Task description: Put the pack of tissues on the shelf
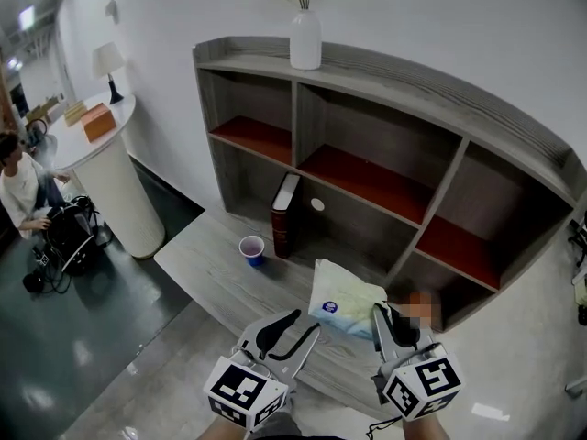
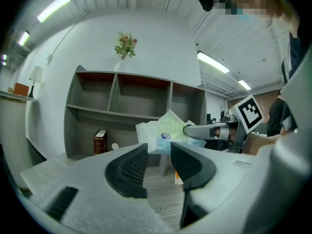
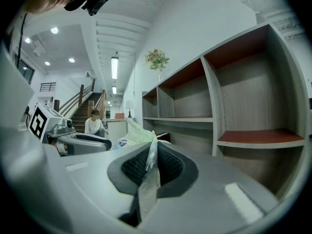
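We take the shelf (image 1: 385, 145) as our landmark: a grey wooden unit against the white wall, three columns wide, with red boards inside its compartments. At its foot, a grey wood-grain table (image 1: 206, 264) runs out towards us. Well off to the shelf's left stands a round white counter (image 1: 115, 186), and a person (image 1: 20, 186) sits beyond that counter, farther again from the shelf.

The pack of tissues (image 1: 341, 302) is in front of the shelf's middle column, outside every compartment. In the left gripper view we see it hanging clear of the table top, about level with the shelf's middle board. It is a soft, pale green and white pack with a blue mark on its wrapper.

Our right gripper (image 3: 152, 150) is before the shelf's right column. Its jaws are pinched together on a thin edge of the pack's plastic wrapper, and the rest of the pack hangs out past them towards the shelf. Our left gripper (image 2: 158, 152) is just beside it, before the shelf's left column. Its jaws stand a little apart with nothing between them, and the pack lies beyond their tips, not touching them.

A dark red book (image 1: 284, 216) stands upright at the mouth of the shelf's lower left compartment. On top of the shelf, above its left divider, sits a white vase (image 1: 305, 39) with a green plant. A small purple cup (image 1: 252, 248) stands on the table just in front of the shelf, beside the book.
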Demonstrator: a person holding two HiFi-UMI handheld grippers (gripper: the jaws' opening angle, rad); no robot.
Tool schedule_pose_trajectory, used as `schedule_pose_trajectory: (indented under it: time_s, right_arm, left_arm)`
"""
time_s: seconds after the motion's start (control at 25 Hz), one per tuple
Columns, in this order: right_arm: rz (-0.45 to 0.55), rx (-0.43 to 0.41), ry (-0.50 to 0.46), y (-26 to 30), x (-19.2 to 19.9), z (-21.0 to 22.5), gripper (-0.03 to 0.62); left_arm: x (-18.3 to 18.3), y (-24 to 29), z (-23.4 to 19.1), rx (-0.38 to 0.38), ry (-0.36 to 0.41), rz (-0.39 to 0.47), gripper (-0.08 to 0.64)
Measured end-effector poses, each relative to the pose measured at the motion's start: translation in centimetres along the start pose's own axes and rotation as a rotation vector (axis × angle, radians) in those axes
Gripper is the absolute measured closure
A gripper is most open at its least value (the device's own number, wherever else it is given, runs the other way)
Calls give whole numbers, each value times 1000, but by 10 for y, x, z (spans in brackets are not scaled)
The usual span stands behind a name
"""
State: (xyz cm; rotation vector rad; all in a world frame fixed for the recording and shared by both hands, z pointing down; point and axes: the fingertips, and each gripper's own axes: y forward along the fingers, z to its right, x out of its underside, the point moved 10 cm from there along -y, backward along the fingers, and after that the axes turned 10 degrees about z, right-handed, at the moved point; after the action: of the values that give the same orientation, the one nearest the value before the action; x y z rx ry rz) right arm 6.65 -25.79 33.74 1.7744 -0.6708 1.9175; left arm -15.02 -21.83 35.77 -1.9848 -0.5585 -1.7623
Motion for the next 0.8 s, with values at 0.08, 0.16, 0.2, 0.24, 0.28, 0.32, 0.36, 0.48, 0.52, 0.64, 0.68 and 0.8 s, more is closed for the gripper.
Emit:
schedule_pose_trajectory:
  time_s: [0.08, 0.16, 0.2, 0.24, 0.28, 0.32, 0.36, 0.48, 0.52, 0.64, 0.68, 0.8]
  right_arm:
    - [7, 10, -5, 13, -3, -2, 580]
    - [15, 21, -13, 25, -7, -3, 580]
    - [19, 26, -18, 30, -9, -3, 580]
    - [23, 32, -25, 35, -12, -4, 580]
    - [27, 38, -31, 41, -14, -4, 580]
    - [32, 44, -38, 46, -17, -4, 580]
    - [37, 49, -46, 51, -19, -5, 580]
    - [51, 67, -62, 65, -27, -3, 580]
    - [54, 73, -66, 70, -30, -2, 580]
    - [65, 92, -81, 82, -38, 2, 580]
    - [69, 98, -86, 87, -41, 3, 580]
    - [93, 111, -94, 102, -52, 5, 580]
  left_arm:
    - [-3, 4, -13, 13, 0, -2, 425]
    - [-7, 9, -24, 27, -7, -2, 425]
    - [-9, 12, -28, 35, -9, -2, 425]
    - [-11, 15, -32, 43, -9, -3, 425]
    - [-14, 17, -37, 50, -5, -3, 425]
    - [-16, 19, -42, 56, 0, -4, 425]
    - [-19, 21, -46, 63, 4, -3, 425]
    - [-29, 29, -59, 85, 2, 1, 425]
    - [-32, 33, -63, 95, -1, 1, 425]
    - [-42, 43, -77, 112, 4, 0, 425]
    - [-45, 46, -81, 114, 9, 2, 425]
    - [-53, 54, -93, 127, 12, 10, 425]
